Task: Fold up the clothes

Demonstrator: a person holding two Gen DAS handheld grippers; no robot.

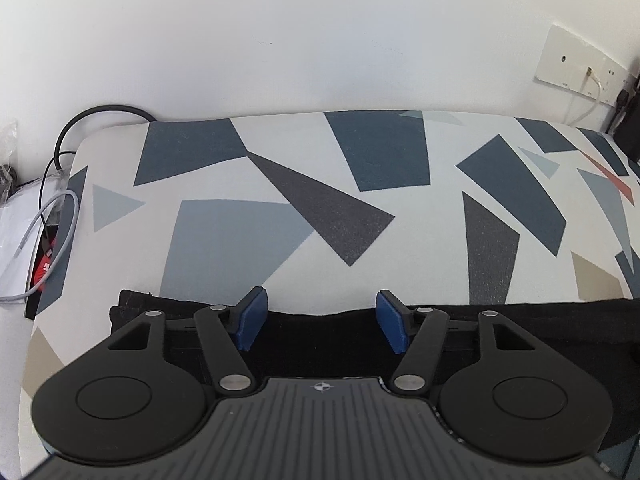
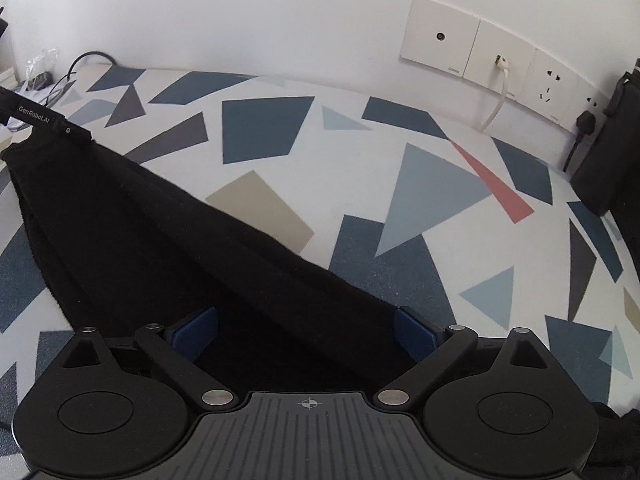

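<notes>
A black garment (image 2: 168, 240) lies on a table covered by a cloth with blue, grey and beige shapes (image 2: 264, 128). In the right wrist view it runs as a long band from the upper left down to my right gripper (image 2: 306, 330). That gripper is open, its blue pads (image 2: 414, 334) wide apart, with the cloth lying between them. In the left wrist view my left gripper (image 1: 322, 314) is open over the garment's far edge (image 1: 320, 340), both blue pads (image 1: 252, 318) clear of the fabric. A black bar of the left gripper (image 2: 40, 114) shows at the garment's far corner.
Wall sockets (image 2: 500, 56) with a white cable (image 2: 498, 96) and a black plug (image 2: 584, 124) line the wall behind the table. A dark bag (image 2: 608, 152) leans at the right. Cables (image 1: 60, 200) and a red item (image 1: 42, 270) sit off the table's left end.
</notes>
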